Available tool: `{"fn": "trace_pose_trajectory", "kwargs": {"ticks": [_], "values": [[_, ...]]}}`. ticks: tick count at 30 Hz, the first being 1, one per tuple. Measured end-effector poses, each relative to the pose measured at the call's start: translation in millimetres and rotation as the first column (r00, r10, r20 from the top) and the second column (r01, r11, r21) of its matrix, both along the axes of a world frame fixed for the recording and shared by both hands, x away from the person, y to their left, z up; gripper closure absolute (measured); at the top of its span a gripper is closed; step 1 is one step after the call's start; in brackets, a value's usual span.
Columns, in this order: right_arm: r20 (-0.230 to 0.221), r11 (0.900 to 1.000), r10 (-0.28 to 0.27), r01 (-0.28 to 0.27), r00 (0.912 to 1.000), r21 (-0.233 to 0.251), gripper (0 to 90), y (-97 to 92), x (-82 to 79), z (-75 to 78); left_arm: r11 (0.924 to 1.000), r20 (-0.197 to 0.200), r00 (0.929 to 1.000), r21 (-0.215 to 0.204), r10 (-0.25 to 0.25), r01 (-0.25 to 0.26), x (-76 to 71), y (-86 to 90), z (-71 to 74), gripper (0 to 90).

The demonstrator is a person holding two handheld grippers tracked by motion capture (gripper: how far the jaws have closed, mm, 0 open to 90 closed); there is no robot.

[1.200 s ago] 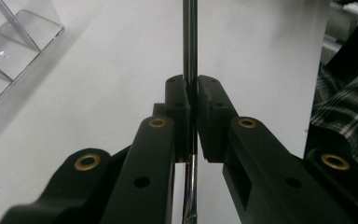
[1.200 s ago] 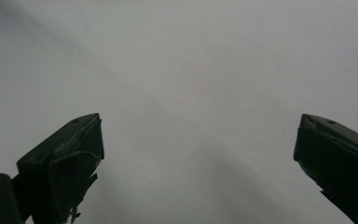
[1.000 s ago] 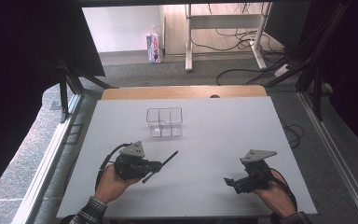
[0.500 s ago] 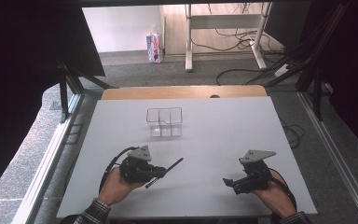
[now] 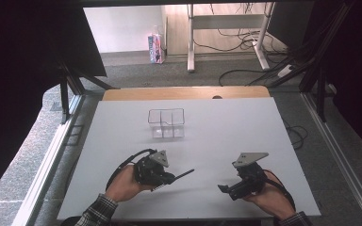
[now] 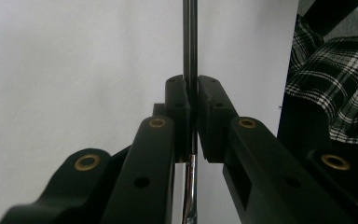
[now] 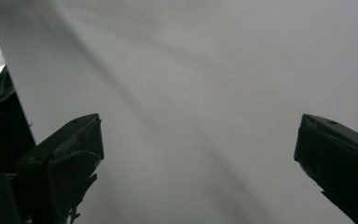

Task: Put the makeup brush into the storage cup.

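My left gripper (image 5: 168, 178) is at the table's near left, shut on a thin black rod (image 5: 184, 174) that pokes out to the right, low over the table. In the left gripper view the jaws (image 6: 192, 91) pinch that rod (image 6: 189, 37); a shiny metal stretch of it shows below the pads. My right gripper (image 5: 224, 189) is at the near right, open, pointing left with nothing between its fingers (image 7: 70, 154). A clear plastic box (image 5: 166, 123) with compartments stands at the middle of the white table (image 5: 235, 127), well beyond both grippers.
A wooden strip (image 5: 184, 92) runs along the table's far edge. Beyond it on the floor are a small carton (image 5: 155, 47), desk legs and cables. A plaid sleeve (image 6: 335, 79) shows past the left gripper.
My left gripper has shifted a little to the right, and the rod's tip has swung down and rightward to lie flatter. The right gripper has stayed put.
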State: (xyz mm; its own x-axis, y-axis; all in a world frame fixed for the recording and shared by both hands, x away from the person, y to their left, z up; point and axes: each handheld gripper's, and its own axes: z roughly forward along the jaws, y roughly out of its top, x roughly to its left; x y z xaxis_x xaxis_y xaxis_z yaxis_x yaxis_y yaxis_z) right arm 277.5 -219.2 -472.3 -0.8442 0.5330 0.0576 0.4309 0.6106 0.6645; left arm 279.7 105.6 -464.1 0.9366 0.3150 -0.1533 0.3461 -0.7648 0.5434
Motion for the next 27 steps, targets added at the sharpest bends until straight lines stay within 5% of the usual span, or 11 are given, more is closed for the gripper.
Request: {"fn": "trace_pose_trajectory", "kwargs": {"ticks": [6,12,20,21,24,25,27], "values": [[-0.015,0.9983,0.052,-0.053,0.9985,-0.025,3.2,14.8,-2.0,3.3,0.9986,0.002,0.9989,0.025,-0.047,0.047,-1.5,-11.7,-1.3,84.0],[-0.027,0.9905,0.133,-0.133,0.9908,-0.034,15.3,31.3,-2.7,8.1,0.9936,0.010,0.9951,0.056,-0.099,0.098,-4.7,-24.6,-2.3,84.0],[-0.062,0.9678,0.237,-0.242,0.9694,-0.070,33.8,52.5,-3.0,7.7,0.9858,0.006,0.9887,0.078,-0.150,0.149,-9.9,-38.5,-4.6,84.0],[-0.066,0.9583,0.270,-0.275,0.9606,-0.078,38.7,57.4,-2.5,7.9,0.9841,0.008,0.9874,0.084,-0.158,0.157,-11.1,-41.3,-5.4,84.0],[-0.072,0.9498,0.295,-0.301,0.9527,-0.086,43.8,62.4,-2.7,7.8,0.9826,0.009,0.9861,0.086,-0.166,0.165,-12.2,-43.8,-6.1,84.0],[-0.075,0.9383,0.324,-0.330,0.9431,-0.102,48.0,67.2,-3.0,7.1,0.9804,0.011,0.9844,0.092,-0.175,0.174,-13.1,-45.7,-6.0,84.0],[-0.073,0.9325,0.336,-0.343,0.9388,-0.113,50.4,69.1,-2.8,6.7,0.9798,0.010,0.9838,0.091,-0.179,0.178,-13.5,-46.6,-6.1,84.0]]}}
